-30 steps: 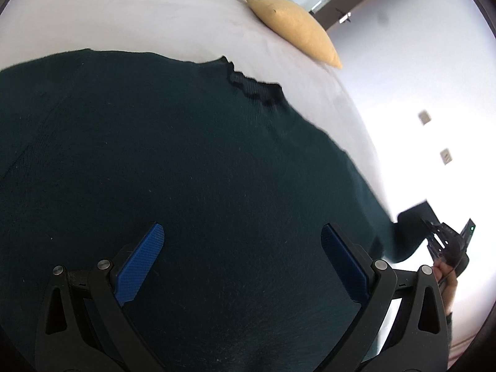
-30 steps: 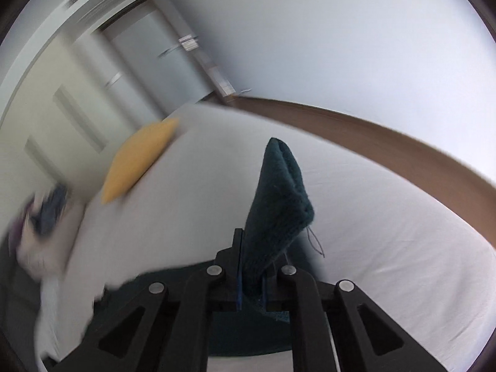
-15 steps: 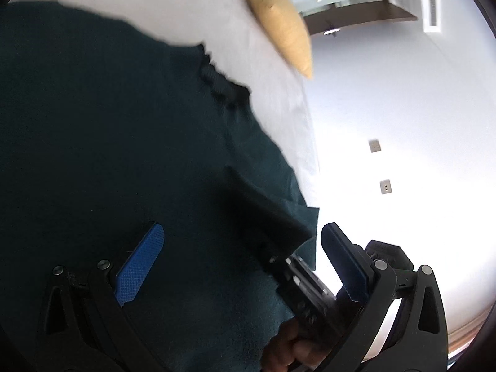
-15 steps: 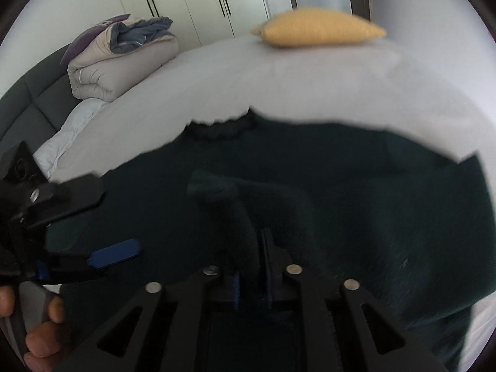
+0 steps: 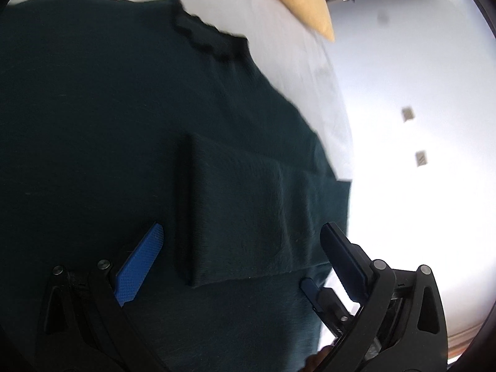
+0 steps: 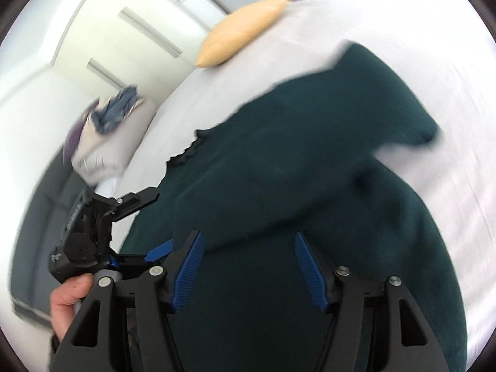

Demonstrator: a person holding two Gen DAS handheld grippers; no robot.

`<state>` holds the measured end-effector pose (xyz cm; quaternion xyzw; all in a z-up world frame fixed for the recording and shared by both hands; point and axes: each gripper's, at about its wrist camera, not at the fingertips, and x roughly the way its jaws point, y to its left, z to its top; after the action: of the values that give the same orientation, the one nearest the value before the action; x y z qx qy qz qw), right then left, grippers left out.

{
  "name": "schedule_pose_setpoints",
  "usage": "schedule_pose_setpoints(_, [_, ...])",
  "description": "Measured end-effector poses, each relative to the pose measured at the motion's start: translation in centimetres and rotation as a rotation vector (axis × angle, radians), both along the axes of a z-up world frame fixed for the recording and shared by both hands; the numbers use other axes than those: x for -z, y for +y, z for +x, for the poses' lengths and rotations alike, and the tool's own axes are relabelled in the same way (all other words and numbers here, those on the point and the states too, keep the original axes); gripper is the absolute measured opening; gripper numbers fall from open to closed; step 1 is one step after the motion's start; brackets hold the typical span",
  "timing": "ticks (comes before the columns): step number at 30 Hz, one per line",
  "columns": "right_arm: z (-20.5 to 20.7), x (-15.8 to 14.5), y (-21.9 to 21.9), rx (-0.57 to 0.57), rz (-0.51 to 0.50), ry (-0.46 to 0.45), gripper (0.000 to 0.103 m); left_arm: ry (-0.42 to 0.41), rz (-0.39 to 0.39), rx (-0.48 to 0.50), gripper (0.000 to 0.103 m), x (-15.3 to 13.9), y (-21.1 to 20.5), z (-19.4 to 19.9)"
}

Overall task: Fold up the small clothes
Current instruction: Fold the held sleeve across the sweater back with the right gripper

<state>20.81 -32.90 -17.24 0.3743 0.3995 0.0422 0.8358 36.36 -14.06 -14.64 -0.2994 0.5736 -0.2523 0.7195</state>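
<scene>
A dark green sweater (image 5: 93, 124) with a frilled neckline (image 5: 210, 40) lies flat on the white bed (image 5: 279, 31). One sleeve (image 5: 241, 210) is folded across its body. My left gripper (image 5: 241, 232) hovers open right over that sleeve, touching nothing. In the right wrist view, my right gripper (image 6: 248, 241) is opening just above the sweater (image 6: 310, 155). The sleeve's end (image 6: 235, 214) lies at its fingertips, with the pads off the cloth. The left gripper (image 6: 158, 221) shows at the left there, in a hand (image 6: 68, 294). One right finger (image 5: 310, 288) shows in the left wrist view.
A yellow pillow (image 6: 241, 31) lies at the far end of the bed. Folded bedding (image 6: 108, 130) is piled by the dark headboard (image 6: 46, 201). White wardrobe doors (image 6: 124, 37) stand behind. The bed's edge (image 5: 338, 124) runs close to a white wall with sockets (image 5: 407, 113).
The right gripper carried the sleeve from the bed's side over the sweater's body, lowered it and let go; its jaws opened. The left gripper drifted over towards the folded sleeve.
</scene>
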Motion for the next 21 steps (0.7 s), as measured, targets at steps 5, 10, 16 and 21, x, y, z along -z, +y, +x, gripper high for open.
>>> schedule_pose_setpoints(5, [-2.0, 0.4, -2.3, 0.072, 0.126, -0.035, 0.064, -0.026, 0.112, 0.04, 0.076, -0.6, -2.2, -0.5])
schedule_pose_setpoints(10, [-1.8, 0.5, -3.1, 0.103, 0.176, -0.047, 0.064, -0.045, 0.18, 0.039, 0.021, -0.7, -1.3, -0.2])
schedule_pose_setpoints(16, [-1.4, 1.0, -3.5, 0.133, 0.2, -0.056, 0.064, -0.124, 0.129, -0.011, 0.006, -1.9, 2.4, -0.7])
schedule_pose_setpoints(21, [-1.1, 1.2, -4.3, 0.182, 0.224, -0.078, 0.064, -0.194, 0.135, -0.139, 0.006, -3.9, 8.1, -0.8])
